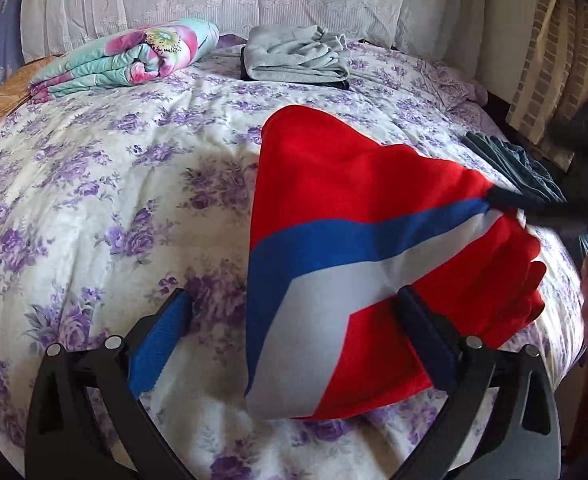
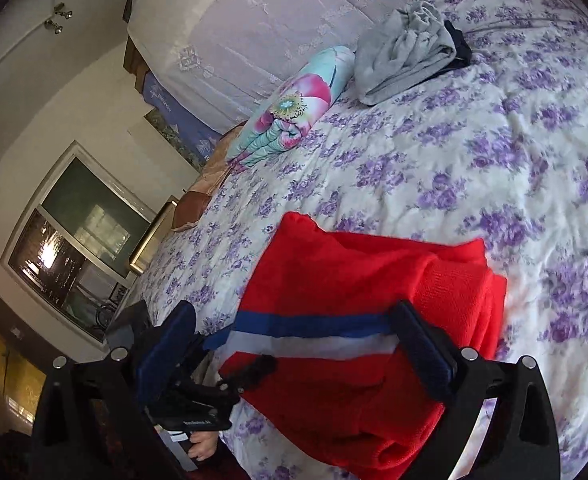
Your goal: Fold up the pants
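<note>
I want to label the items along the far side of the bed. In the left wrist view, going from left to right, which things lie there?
Folded floral quilt → folded grey garment on something dark → rumpled dark blue clothes at the right edge, nearer the camera than the other two.

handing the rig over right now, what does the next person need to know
Left gripper: open, jaws astride the red pants, not clamped.
Right gripper: open; the pants' edge bunches against one finger.
Pants: on the floral bed, partly doubled, layers uneven.
Done: grey garment folded at the far end.
Left: finish this fold; dark clothes lie at the bed's edge.
</note>
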Demonstrator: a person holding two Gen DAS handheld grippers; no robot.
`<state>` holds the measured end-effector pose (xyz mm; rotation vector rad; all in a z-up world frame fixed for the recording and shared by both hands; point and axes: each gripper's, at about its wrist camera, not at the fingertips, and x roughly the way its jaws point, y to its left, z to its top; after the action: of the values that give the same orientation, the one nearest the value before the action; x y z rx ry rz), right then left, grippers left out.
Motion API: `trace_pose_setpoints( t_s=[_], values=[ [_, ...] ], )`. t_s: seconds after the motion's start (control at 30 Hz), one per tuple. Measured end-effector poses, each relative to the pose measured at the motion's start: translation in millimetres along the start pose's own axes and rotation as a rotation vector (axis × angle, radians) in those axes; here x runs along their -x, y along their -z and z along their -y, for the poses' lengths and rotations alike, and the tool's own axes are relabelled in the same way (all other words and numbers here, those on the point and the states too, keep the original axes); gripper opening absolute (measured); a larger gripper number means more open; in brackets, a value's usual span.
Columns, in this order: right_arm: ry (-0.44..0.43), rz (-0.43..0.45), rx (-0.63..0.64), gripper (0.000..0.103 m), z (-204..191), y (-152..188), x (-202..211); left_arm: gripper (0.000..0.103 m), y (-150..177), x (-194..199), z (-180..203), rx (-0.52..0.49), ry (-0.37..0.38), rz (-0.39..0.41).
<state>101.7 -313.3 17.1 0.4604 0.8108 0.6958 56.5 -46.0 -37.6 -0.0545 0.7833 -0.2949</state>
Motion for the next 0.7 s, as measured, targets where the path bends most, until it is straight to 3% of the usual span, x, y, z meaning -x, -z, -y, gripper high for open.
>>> trace_pose_setpoints(
  t_s=[0.1, 0.2, 0.37, 0.43, 0.5, 0.7],
  values=[
    [0.061, -0.036, 0.071, 0.100, -22.1, -27.8, -24.3, 0.099, 0.3, 0.2, -1.4, 0.004, 0.005, 0.002],
    [0.061, -0.099, 0.081, 0.100, -38.2, -40.7, -56.3, 0.099, 1.1, 1.0, 0.2, -0.006, -0.004, 0.010],
    [-0.121, -0.213, 0.077, 0.100, -69.5, -41.6, -98.4, 0.099, 1.8, 1.6, 0.5, -0.013, -0.007, 0.018],
    [-0.085, -0.283, 0.060, 0.100, -68.5, -40.3, -121.0, 0.099, 1.9, 1.6, 0.2, -0.012, -0.005, 0.018],
    [0.017, -0.324, 0.047, 0.100, -56.4, -40.9, -143.8, 0.099, 2.1, 2.0, 0.5, -0.015, -0.010, 0.021],
    [0.141, -0.304, -0.010, 0.100, -18.1, -50.0, -170.7, 0.099, 3.0, 2.6, 1.5, -0.022, -0.018, 0.027]
  ],
)
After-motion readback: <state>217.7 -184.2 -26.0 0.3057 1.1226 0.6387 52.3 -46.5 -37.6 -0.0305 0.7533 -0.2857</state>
